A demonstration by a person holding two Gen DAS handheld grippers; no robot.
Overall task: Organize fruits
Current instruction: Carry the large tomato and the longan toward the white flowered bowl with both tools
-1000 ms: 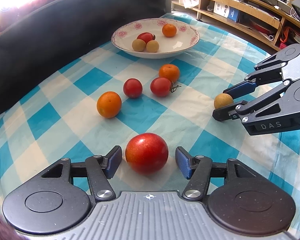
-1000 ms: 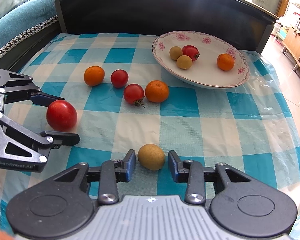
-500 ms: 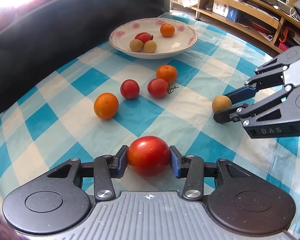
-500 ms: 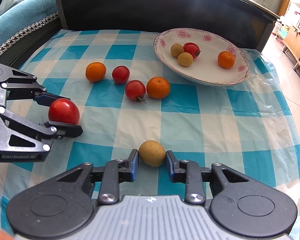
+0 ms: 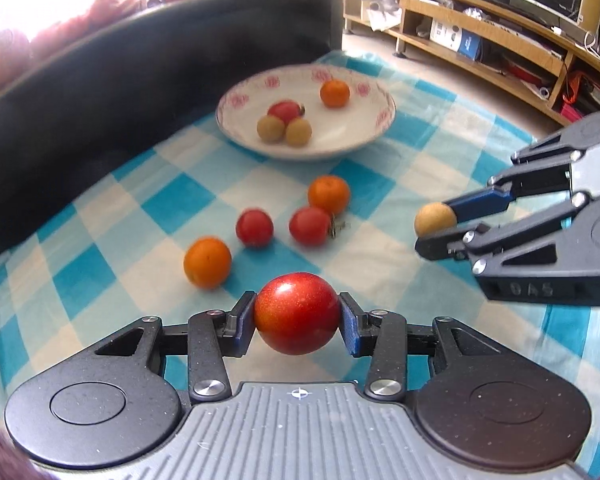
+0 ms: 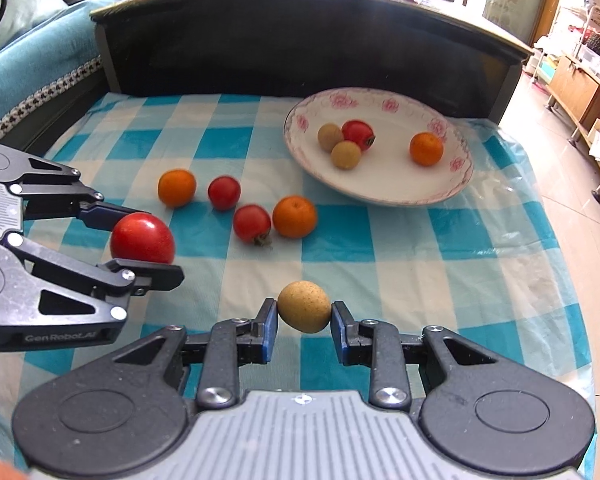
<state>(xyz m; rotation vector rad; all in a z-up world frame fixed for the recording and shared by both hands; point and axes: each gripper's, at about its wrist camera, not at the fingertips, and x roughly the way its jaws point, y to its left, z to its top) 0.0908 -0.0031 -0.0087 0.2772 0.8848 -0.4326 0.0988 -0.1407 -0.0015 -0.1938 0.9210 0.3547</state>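
My left gripper (image 5: 297, 322) is shut on a big red tomato (image 5: 297, 313), held above the checked cloth. My right gripper (image 6: 304, 320) is shut on a small tan fruit (image 6: 305, 306), also lifted. Each gripper shows in the other's view: the left gripper (image 6: 148, 242) with the big red tomato (image 6: 143, 239), the right gripper (image 5: 440, 226) with the small tan fruit (image 5: 435, 220). A white flowered plate (image 6: 380, 196) at the back right holds two tan fruits, a red tomato and an orange. On the cloth lie two oranges (image 6: 177, 187) (image 6: 294, 216) and two small tomatoes (image 6: 224, 192) (image 6: 252, 223).
A dark raised board (image 6: 300, 40) runs along the far edge of the cloth-covered surface, with more fruit on a ledge behind it. Wooden shelving (image 5: 500, 40) stands beyond the right side. Bare checked cloth (image 6: 440, 264) lies between the grippers and the plate.
Both grippers went from open around their fruit to shut on it, then rose off the cloth with the tomato and the tan fruit.
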